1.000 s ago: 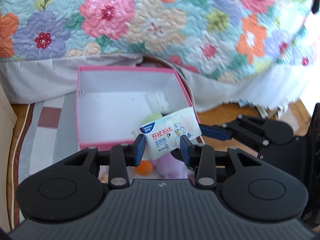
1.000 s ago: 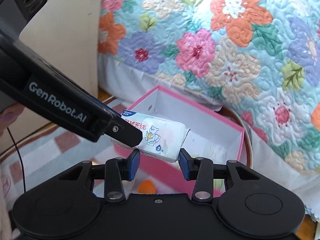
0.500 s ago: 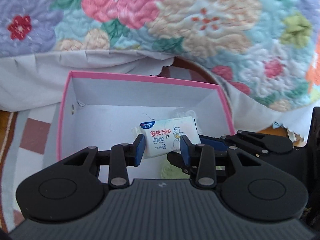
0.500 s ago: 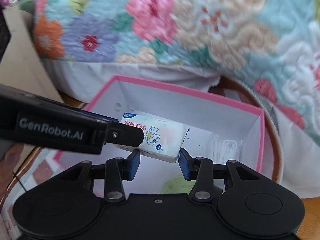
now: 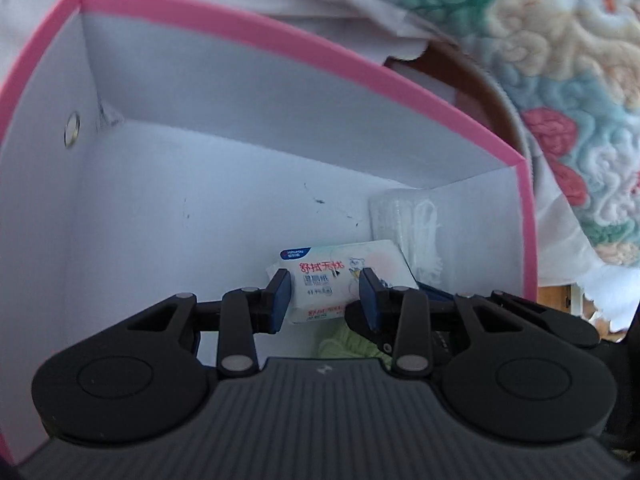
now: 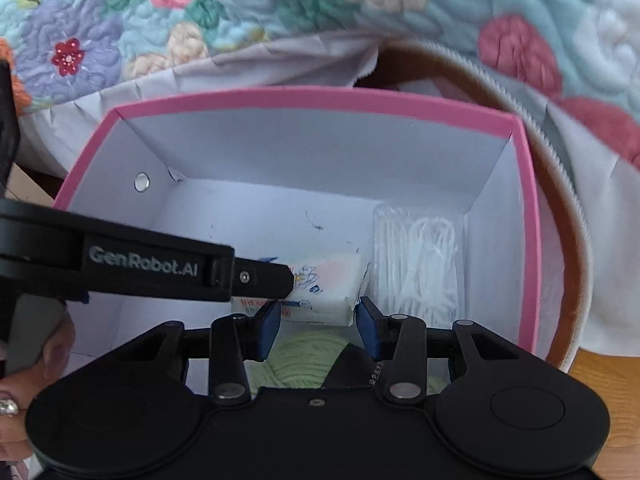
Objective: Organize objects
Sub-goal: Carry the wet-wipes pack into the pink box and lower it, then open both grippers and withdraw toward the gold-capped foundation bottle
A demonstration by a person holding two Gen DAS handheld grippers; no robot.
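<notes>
Wet-wipe pack, white with red print and a small bear, sits low inside the pink box, near the white floor toward the right wall. Both my claws have it. My left gripper is narrowed onto the pack's near end, blue pads pressing each side. My right gripper is likewise narrowed on the same pack, pads at its two short ends, pack lying crosswise between them. In the right wrist view the left gripper's black finger crosses from the left and covers part of the pack's face.

Whether the pack touches the box floor, I cannot tell.

Just right of the pack, a clear bag of white floss picks or swabs lies flat against the right wall. Below the pack, close to my fingers, a light green yarn ball lies on the box floor, partly hidden by the gripper body. A small metal rivet sits on the left inner wall.

Box walls are white inside with a pink rim. Behind it hangs a white bedskirt and a floral quilt. A brown round rim curves behind the box on the right. My hand with a ring shows at lower left of the right wrist view.
</notes>
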